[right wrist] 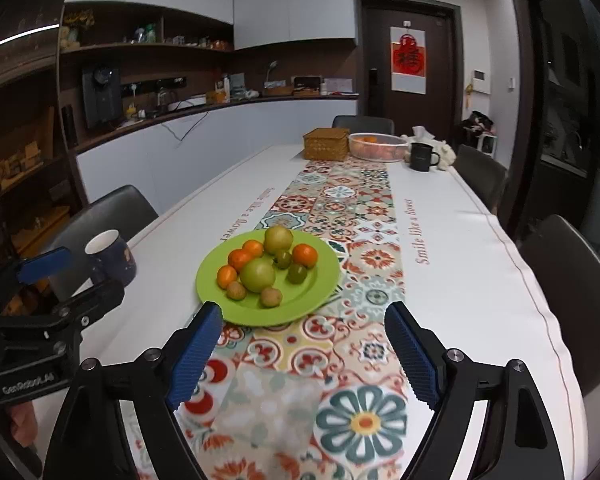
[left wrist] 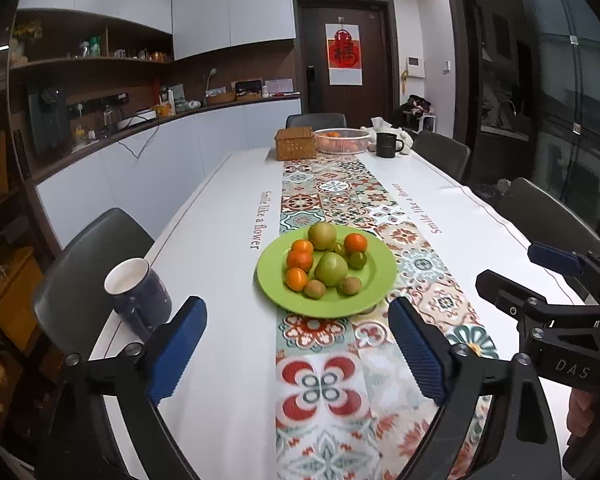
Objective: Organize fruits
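two grippers low over the counter [left wrist: 220, 200], jaws of both wide apart and holding nothing: left gripper [left wrist: 296, 344] and right gripper [right wrist: 304, 344]. straight ahead at 12 o'clock, green plate [left wrist: 376, 280] on the patterned runner [left wrist: 332, 380], heaped with four oranges [left wrist: 299, 260], two big green fruits [left wrist: 331, 268], two small green ones [left wrist: 357, 259] and two brown ones [left wrist: 315, 289]. at 9 o'clock of the plate, blue mug [left wrist: 138, 294]. far end: wicker box [left wrist: 296, 144], bowl [left wrist: 342, 141], black mug [left wrist: 387, 145].
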A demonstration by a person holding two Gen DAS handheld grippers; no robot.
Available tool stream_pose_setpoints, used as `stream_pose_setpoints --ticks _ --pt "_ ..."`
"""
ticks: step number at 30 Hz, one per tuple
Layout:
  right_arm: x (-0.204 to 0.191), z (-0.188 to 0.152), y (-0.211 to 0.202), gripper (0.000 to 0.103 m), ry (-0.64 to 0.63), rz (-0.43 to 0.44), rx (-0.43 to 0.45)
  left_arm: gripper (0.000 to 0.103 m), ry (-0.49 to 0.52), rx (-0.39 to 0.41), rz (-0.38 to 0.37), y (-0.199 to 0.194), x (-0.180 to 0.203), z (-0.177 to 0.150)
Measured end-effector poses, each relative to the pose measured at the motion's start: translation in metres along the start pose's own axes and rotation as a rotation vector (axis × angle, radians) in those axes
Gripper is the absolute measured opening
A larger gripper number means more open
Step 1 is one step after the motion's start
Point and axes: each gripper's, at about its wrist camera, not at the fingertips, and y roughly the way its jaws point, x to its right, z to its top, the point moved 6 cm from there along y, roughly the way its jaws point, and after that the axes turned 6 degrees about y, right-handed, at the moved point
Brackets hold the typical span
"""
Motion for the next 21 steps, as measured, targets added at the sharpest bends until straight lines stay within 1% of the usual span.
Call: stream_pose_setpoints --ticks 1,7,13,21 --pt "0.001 -0.003 -0.007 0.086 0.002 -0.005 0.004 0.098 0.005 0.001 -0.005 -0.005 0.002 -0.002" --pt "0.006 -0.022 -0.041 0.091 0.031 -0.037 0.017 0.103 0.021 0.023 0.001 -0.029 0.010 -0.014" --pt "0.007 -0.042 -0.069 0.092 0.037 -0.058 0.038 0.103 0.028 0.042 0.005 -0.047 0.016 -0.028" --pt "0.006 -0.055 -0.087 0.092 0.048 -0.060 0.051 0.103 0.014 0.054 0.022 -0.064 0.019 -0.039"
